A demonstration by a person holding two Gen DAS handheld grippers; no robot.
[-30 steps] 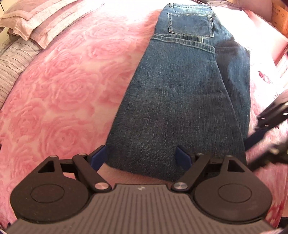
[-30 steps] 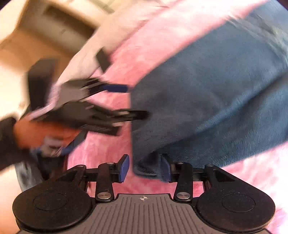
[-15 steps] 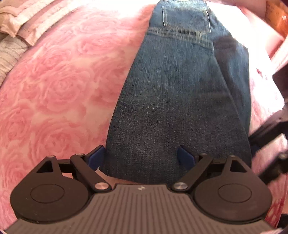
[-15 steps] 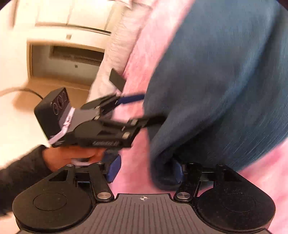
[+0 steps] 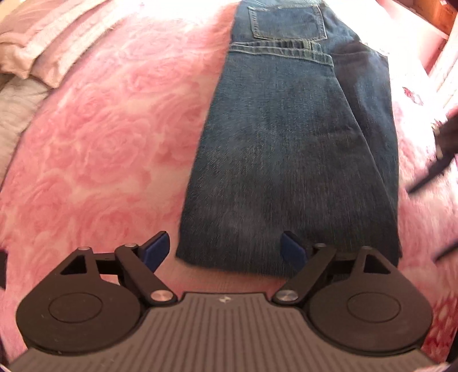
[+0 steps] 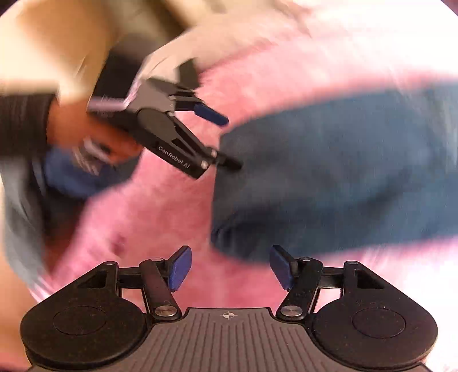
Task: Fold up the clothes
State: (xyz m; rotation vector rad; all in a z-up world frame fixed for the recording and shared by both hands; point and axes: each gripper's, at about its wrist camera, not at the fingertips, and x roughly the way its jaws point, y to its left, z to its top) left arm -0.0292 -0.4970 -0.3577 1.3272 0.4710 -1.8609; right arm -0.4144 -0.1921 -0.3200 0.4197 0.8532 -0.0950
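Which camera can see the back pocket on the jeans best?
The left wrist view. There the back pocket shows sharp, stitching and all, at the far end of the jeans lying on the pink blanket. The right wrist view is blurred and catches only the near end of the jeans; no pocket shows.

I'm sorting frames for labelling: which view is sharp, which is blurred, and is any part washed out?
Left wrist view: mostly sharp, jeans stitching readable, pink blanket overexposed along the top edge, strong fisheye bending, a dark smear at the right edge. Right wrist view: heavy motion blur over jeans and blanket; only its own right claw and the left claw stay fairly crisp; top right blown out.
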